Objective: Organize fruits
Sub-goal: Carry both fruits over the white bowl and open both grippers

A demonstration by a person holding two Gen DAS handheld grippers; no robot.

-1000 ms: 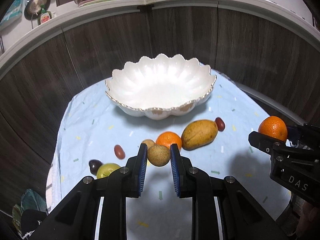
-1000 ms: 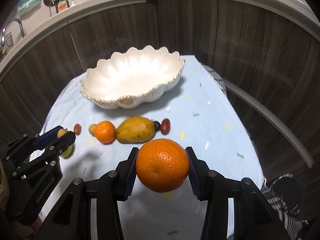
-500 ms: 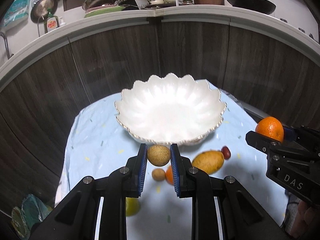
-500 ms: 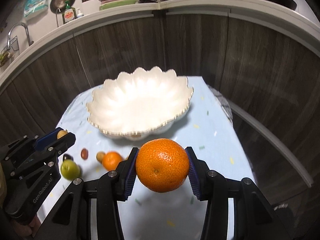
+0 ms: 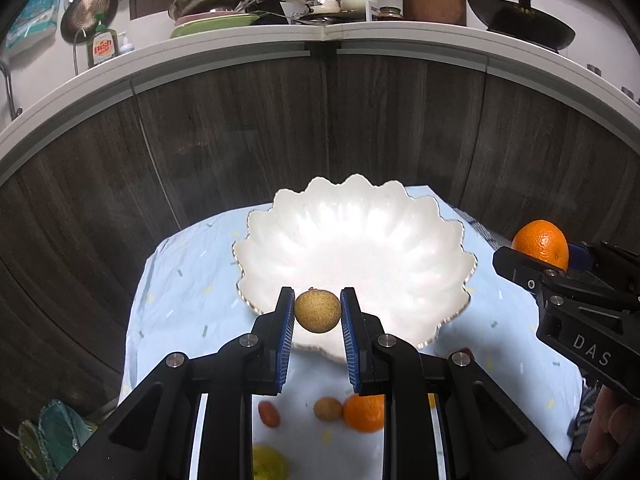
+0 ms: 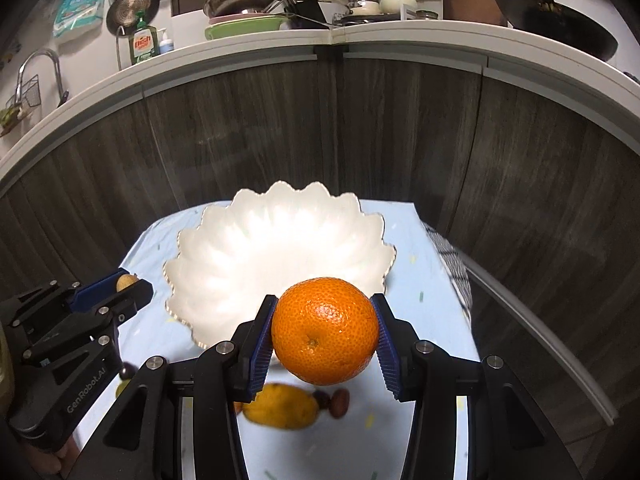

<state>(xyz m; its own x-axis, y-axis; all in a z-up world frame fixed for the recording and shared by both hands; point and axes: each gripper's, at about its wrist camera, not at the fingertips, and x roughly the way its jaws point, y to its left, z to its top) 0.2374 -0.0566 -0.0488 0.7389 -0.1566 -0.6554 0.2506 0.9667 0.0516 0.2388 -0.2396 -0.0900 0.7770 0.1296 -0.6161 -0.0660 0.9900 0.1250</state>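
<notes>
Above the near rim of the scalloped white bowl point(image 5: 352, 248), left tongs point(image 5: 318, 312) pinch a small, light, firm brown fruit point(image 5: 318, 311); right tongs point(image 6: 325, 330) clamp a heavier, firm orange point(image 6: 325, 330) across its middle.

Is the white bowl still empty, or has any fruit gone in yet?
Empty. The white bowl shows only bare glossy interior in both views; the orange and small brown fruit remain gripped.

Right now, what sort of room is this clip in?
Most likely a home kitchen. A counter runs along the back with a wok, pots and a dish soap bottle on it, and a faucet at the far left. Dark cabinet fronts sit below.
</notes>
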